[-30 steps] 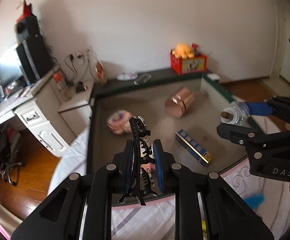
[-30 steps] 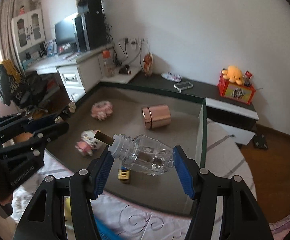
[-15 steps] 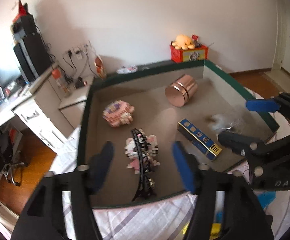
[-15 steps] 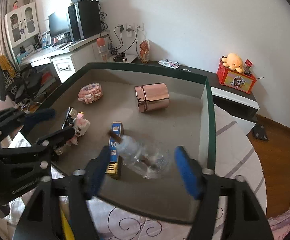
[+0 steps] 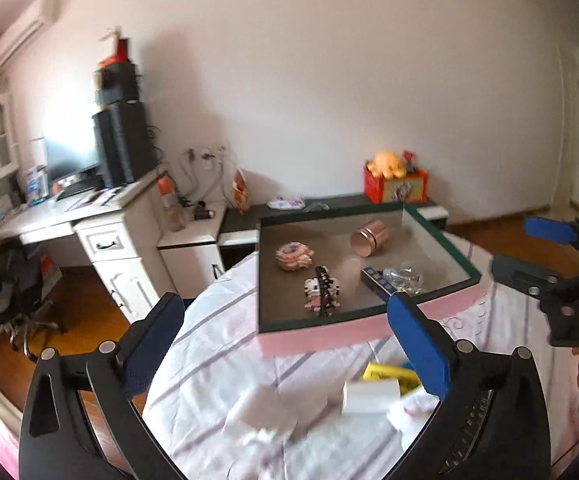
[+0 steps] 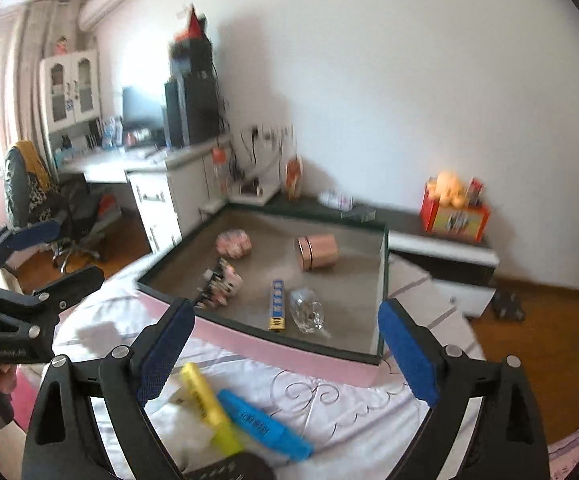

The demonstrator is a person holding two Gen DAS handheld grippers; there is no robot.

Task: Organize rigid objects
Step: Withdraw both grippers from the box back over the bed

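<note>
both the left gripper (image 5: 289,344) and the right gripper (image 6: 285,356) are spread wide and carry nothing. remaining items lie on the bedsheet (image 6: 329,400) in front of the tray (image 6: 381,280): a yellow marker (image 6: 205,408) and a blue marker (image 6: 265,426), touching. both look light, stiff and smooth; grip across mid-barrel to prevent rolling.

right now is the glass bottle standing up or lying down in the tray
Lying down. The glass bottle rests on its side on the tray floor, beside the blue box; neither hand-held gripper holds it.
</note>
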